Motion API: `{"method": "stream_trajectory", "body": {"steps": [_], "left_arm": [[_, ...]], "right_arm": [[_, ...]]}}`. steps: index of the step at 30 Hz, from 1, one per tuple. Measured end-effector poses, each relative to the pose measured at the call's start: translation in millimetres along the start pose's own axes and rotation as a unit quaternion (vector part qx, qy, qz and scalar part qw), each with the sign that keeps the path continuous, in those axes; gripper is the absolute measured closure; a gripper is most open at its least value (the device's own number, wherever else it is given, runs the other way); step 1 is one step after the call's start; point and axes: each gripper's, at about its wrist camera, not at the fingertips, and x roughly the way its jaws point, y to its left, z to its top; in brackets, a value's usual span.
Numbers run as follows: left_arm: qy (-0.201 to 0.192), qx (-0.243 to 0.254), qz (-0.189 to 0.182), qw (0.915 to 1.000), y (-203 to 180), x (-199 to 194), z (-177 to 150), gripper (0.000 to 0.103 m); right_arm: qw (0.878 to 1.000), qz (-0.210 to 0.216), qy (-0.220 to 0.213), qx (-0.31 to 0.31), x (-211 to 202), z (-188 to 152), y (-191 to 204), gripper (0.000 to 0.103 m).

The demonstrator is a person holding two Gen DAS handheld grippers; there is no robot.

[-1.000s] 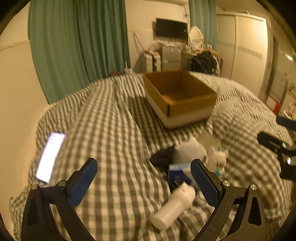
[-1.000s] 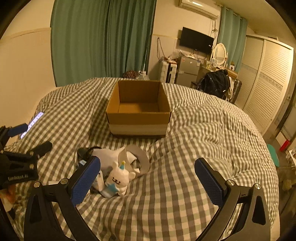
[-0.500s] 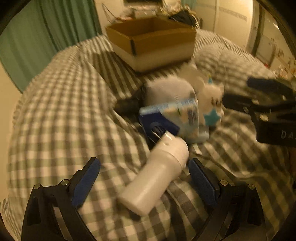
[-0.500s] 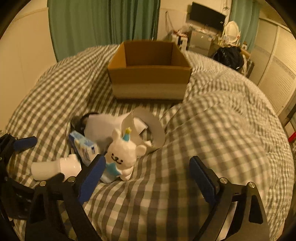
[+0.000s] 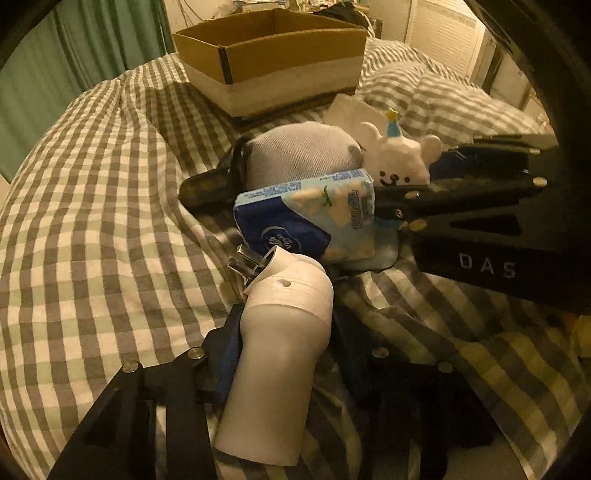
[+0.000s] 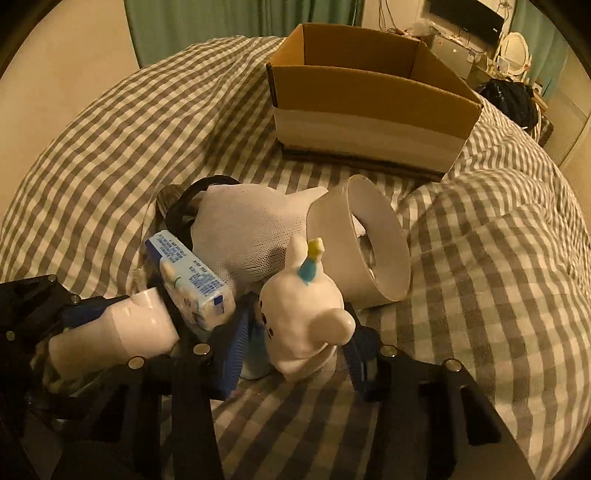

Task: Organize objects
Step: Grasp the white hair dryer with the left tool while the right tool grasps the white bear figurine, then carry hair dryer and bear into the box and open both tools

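A pile of objects lies on the checked bedspread. My left gripper [image 5: 284, 332] is shut on a white bottle [image 5: 280, 354], which also shows in the right wrist view [image 6: 118, 332]. My right gripper [image 6: 295, 343] is shut on a white bear figurine with a blue hat [image 6: 303, 314], also seen in the left wrist view [image 5: 399, 162]. A blue tissue pack [image 5: 310, 221] [image 6: 192, 280], a white sock [image 6: 243, 232] and a white tape roll [image 6: 365, 247] lie between and behind them. An open cardboard box [image 6: 369, 96] [image 5: 273, 55] stands beyond the pile.
A black object [image 5: 210, 184] lies left of the sock. Green curtains [image 6: 240, 18] hang behind the bed. The right gripper's black body [image 5: 491, 229] crosses the left wrist view at right. Furniture stands at the far right [image 6: 509, 92].
Both grippers moved forward and down into the pile and closed: the left onto the white bottle, the right onto the bear figurine. Both were open before.
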Motion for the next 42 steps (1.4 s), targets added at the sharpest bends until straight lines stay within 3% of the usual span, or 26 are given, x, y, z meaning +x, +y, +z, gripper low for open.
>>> {"method": "stream_trajectory", "body": {"steps": [12, 22, 33, 42], "left_arm": [[-0.059, -0.018, 0.007, 0.9981, 9.6, -50.3, 16.3, 0.057], [-0.144, -0.036, 0.022, 0.9887, 31.7, -103.1, 72.2, 0.057], [-0.217, -0.063, 0.038, 0.9733, 70.0, -124.3, 173.5, 0.057], [-0.253, -0.077, 0.034, 0.9637, 97.2, -108.2, 261.2, 0.057]], "right_arm": [[0.997, -0.021, -0.073, 0.009, -55.4, -3.3, 1.3, 0.057], [0.988, -0.030, -0.154, 0.006, -125.8, 25.8, -8.1, 0.057], [0.970, -0.045, -0.239, -0.018, -175.3, 106.0, -23.4, 0.057], [0.959, -0.054, -0.277, -0.034, -172.7, 192.5, -43.2, 0.057]]}}
